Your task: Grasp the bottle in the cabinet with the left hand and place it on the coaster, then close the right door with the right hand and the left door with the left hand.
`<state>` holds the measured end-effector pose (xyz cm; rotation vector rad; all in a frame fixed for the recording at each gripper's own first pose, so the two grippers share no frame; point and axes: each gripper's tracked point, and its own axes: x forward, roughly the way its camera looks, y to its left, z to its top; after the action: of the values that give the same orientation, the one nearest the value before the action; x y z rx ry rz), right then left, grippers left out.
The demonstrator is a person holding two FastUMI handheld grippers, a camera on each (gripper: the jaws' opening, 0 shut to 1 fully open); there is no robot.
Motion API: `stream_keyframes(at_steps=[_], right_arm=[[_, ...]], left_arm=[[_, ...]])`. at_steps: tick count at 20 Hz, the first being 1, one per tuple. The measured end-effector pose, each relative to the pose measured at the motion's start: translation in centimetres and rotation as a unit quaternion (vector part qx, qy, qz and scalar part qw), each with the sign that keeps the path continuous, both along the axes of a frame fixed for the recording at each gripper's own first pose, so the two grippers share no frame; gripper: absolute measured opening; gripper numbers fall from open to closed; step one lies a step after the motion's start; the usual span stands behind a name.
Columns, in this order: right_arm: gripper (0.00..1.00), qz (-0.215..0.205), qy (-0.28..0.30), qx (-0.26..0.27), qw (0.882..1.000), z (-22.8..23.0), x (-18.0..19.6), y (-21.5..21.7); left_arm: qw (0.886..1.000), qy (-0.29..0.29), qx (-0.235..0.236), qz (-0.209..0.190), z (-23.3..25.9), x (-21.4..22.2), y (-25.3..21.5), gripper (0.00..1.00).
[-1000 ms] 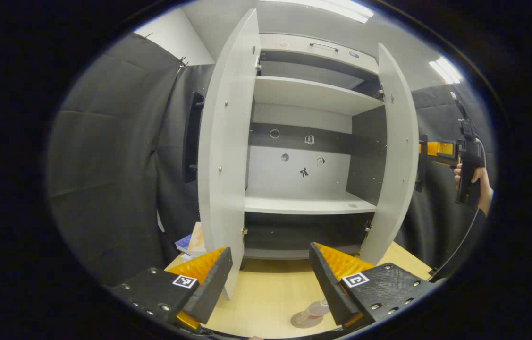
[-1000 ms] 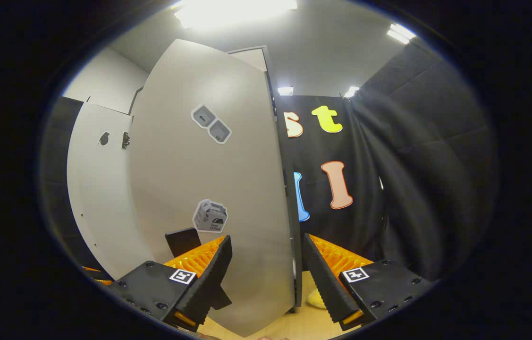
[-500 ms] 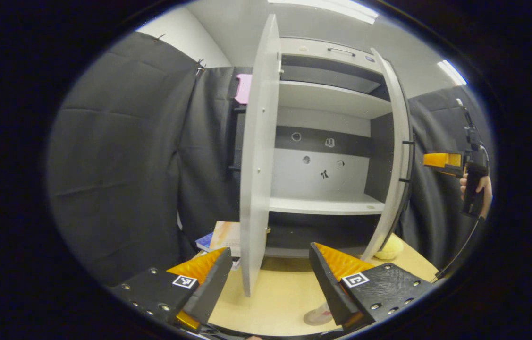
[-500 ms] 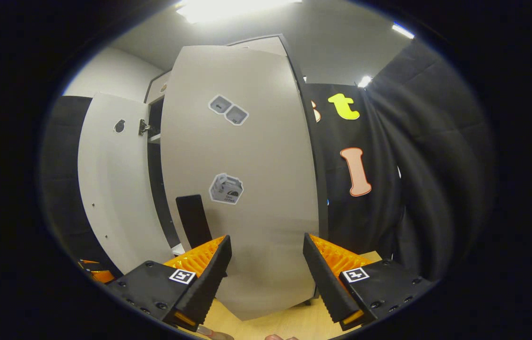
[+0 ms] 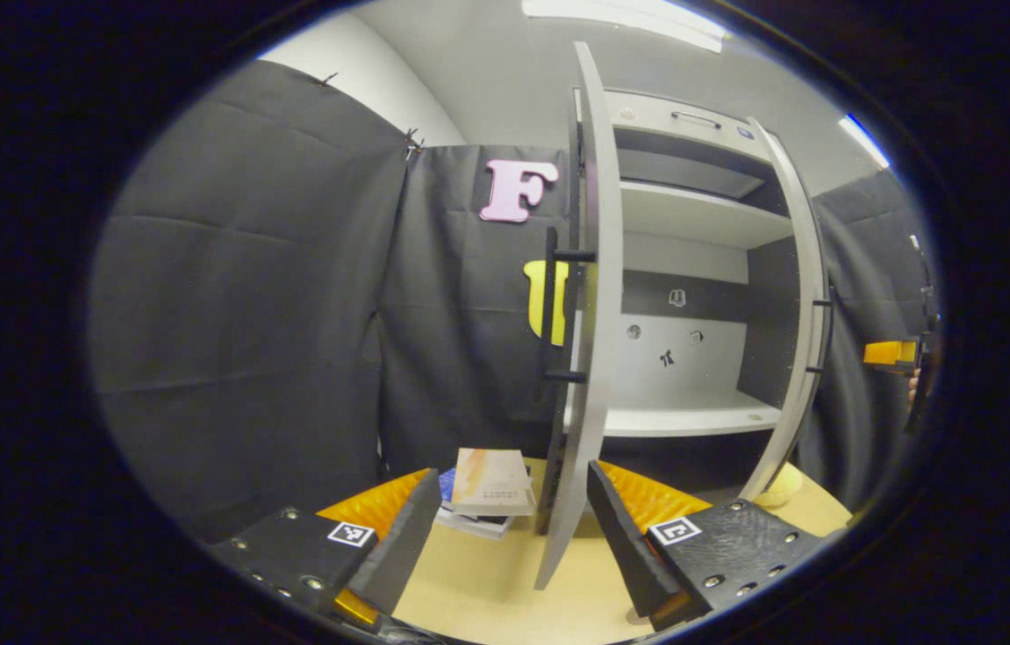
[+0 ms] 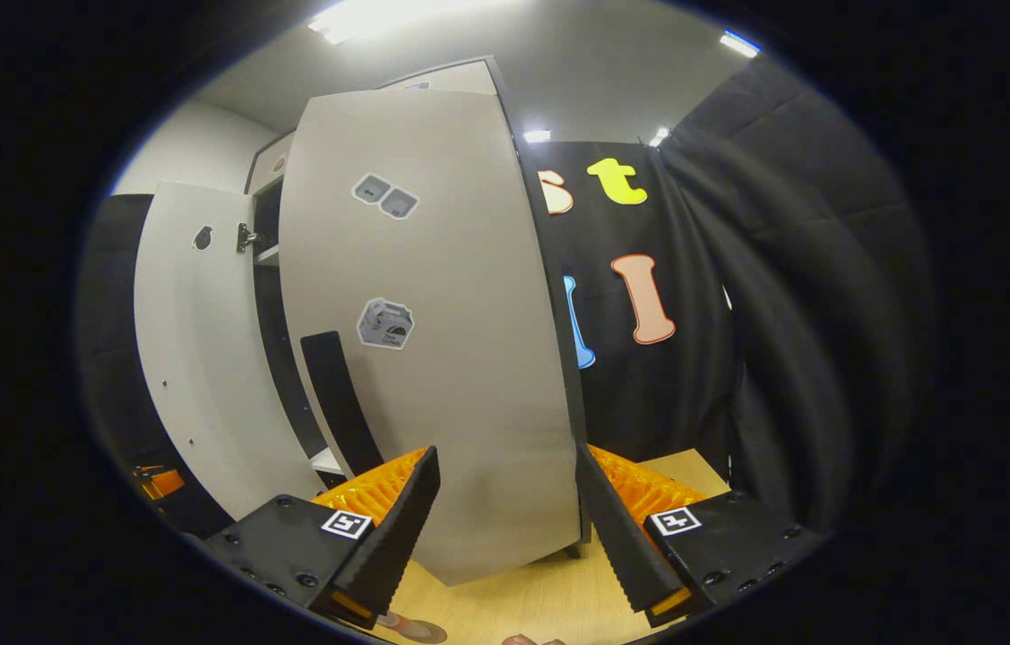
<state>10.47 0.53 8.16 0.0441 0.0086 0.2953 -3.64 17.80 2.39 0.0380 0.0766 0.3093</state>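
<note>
While both cabinet doors stand ajar, the right gripper [image 6: 507, 502] spreads its fingers before the right door [image 6: 433, 358]; the left gripper [image 5: 505, 520], released, straddles the left door [image 5: 590, 358] edge; the bottle's position cannot be told.

A pale wooden bench [image 5: 487, 582] carries a grey cabinet [image 5: 693, 269], a small stack of books [image 5: 487, 497] beside its left door, and a yellow object [image 5: 778, 488] at right.

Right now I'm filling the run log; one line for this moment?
phase: closing doors | left claw: open, straddling left door edge | right claw: open at right door | both doors ajar
</note>
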Motion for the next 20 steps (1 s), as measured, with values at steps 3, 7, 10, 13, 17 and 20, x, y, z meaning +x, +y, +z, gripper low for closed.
stream_keyframes(at_steps=[3,7,10,13,17,20], right_arm=[[0.97,-0.012,0.006,-0.007,1.000,-1.1,-0.4,-0.7],[0.97,-0.021,0.018,-0.022,0.999,-2.6,-0.9,-1.0],[0.97,-0.023,0.024,-0.023,0.999,-3.3,-1.4,-0.9],[0.97,-0.027,0.029,-0.023,0.999,-4.0,-1.8,-0.6],[0.97,-0.033,0.036,-0.023,0.999,-4.5,-2.3,-0.4],[0.97,-0.045,0.033,-0.022,0.998,-4.6,-2.5,-0.7]], left_arm=[[1.000,-0.017,0.017,0.002,2.5,1.1,2.1,0.95],[0.998,-0.055,0.027,0.028,5.5,2.0,5.9,0.95],[0.996,-0.080,0.028,0.019,7.7,3.5,7.7,1.00],[0.995,-0.100,0.010,-0.006,9.1,5.8,8.8,1.00],[0.995,-0.092,-0.010,-0.040,9.0,8.7,9.4,0.94],[0.995,-0.082,-0.010,-0.058,9.3,10.4,9.4,0.95]])
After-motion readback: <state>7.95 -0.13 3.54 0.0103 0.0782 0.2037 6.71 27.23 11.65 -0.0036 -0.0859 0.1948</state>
